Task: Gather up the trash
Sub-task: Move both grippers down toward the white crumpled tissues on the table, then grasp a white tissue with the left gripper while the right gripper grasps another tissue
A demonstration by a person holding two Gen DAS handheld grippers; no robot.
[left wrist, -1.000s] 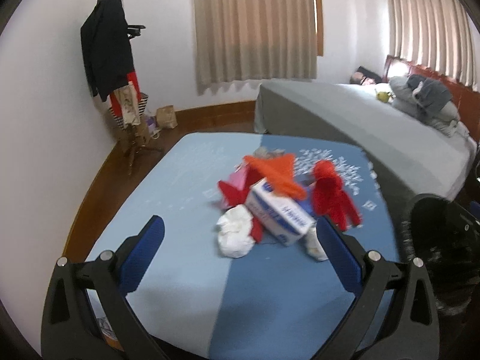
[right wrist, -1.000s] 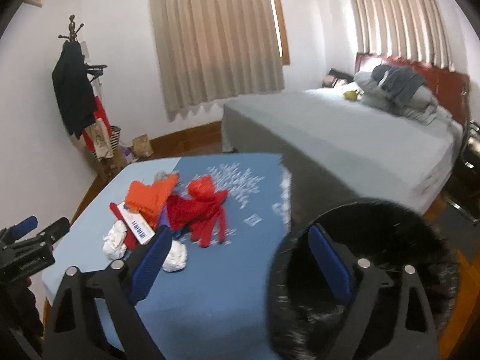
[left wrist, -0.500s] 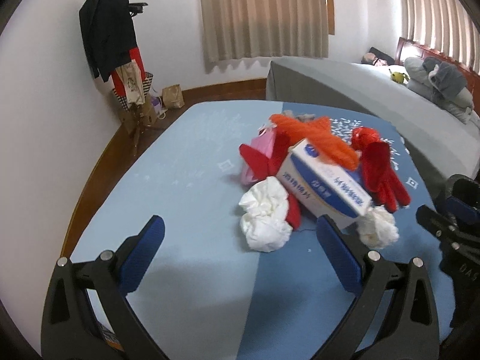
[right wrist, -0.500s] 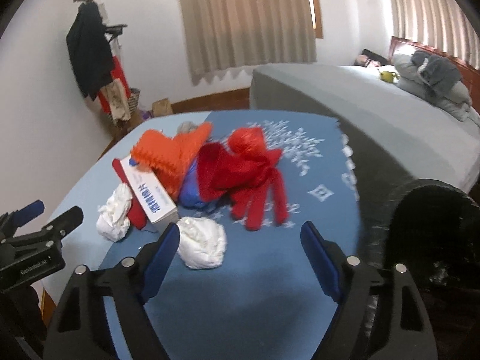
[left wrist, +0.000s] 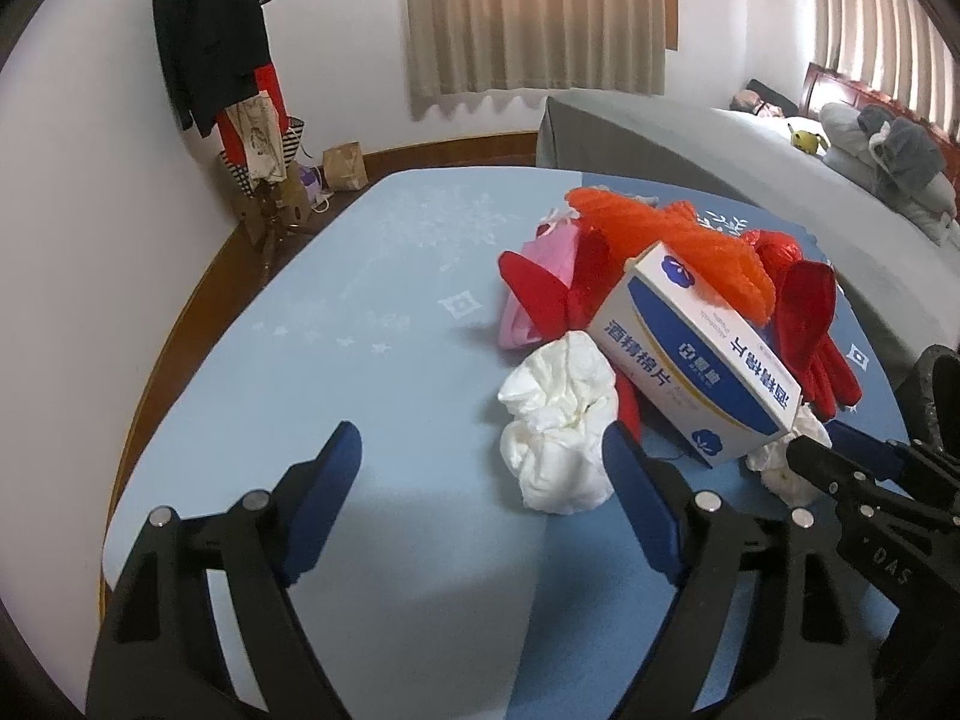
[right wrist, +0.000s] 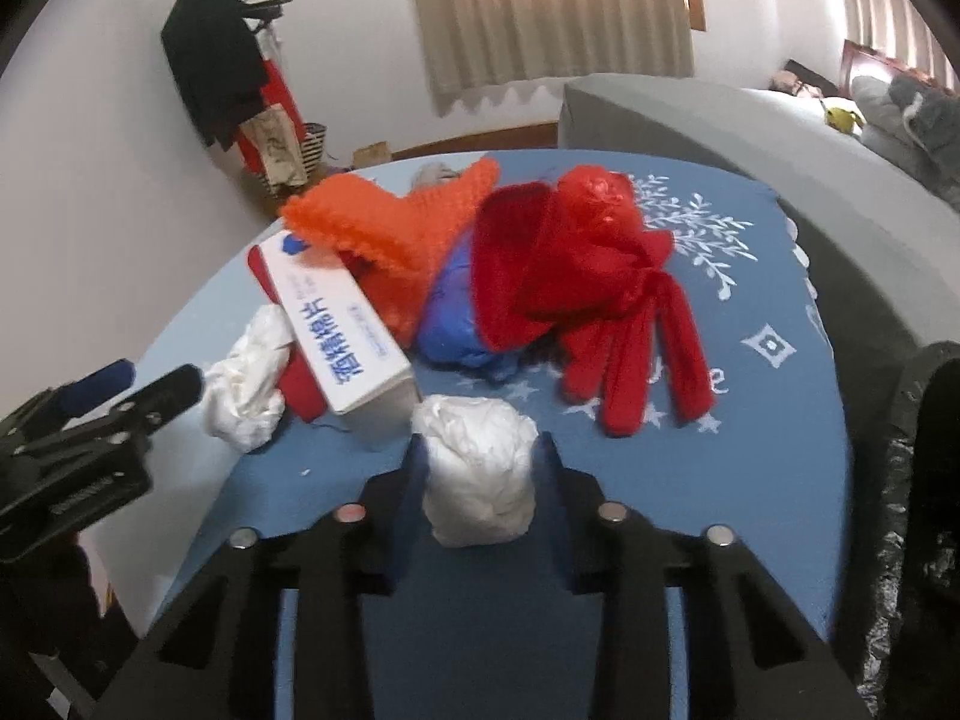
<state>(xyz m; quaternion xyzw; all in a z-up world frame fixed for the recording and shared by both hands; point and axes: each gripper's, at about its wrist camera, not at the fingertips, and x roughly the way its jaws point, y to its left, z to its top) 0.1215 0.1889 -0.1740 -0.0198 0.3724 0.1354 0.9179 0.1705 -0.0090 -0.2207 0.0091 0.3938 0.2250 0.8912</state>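
A crumpled white tissue wad [right wrist: 477, 468], soft and creased, lay on the blue tablecloth [right wrist: 630, 630] near the table's front edge, between the blue-padded fingers of the right gripper [right wrist: 480, 462]; the jaws were closing on it and both pads touched its sides. A second crumpled tissue [left wrist: 561, 423], larger and looser, lay toward the table's left part, just beside the right finger of the left gripper [left wrist: 480, 462], whose jaws were closing with only bare cloth between them. A rectangular white-and-blue cardboard box [left wrist: 699, 363] rested tilted on the heap behind, touching the second tissue. Over it draped an orange ribbed knit piece [right wrist: 396, 228]; beside that lay a red knit glove [right wrist: 600, 276] with long fingers and a glossy blue crumpled bag [right wrist: 456, 318]. A pink film bag [left wrist: 540, 276] lay at the heap's far left. A black bin with a shiny liner [right wrist: 918, 510] stood off the table's right edge. A grey bed [left wrist: 690, 138], pleated beige curtains [left wrist: 534, 12] and a coat stand [left wrist: 222, 72] lay beyond
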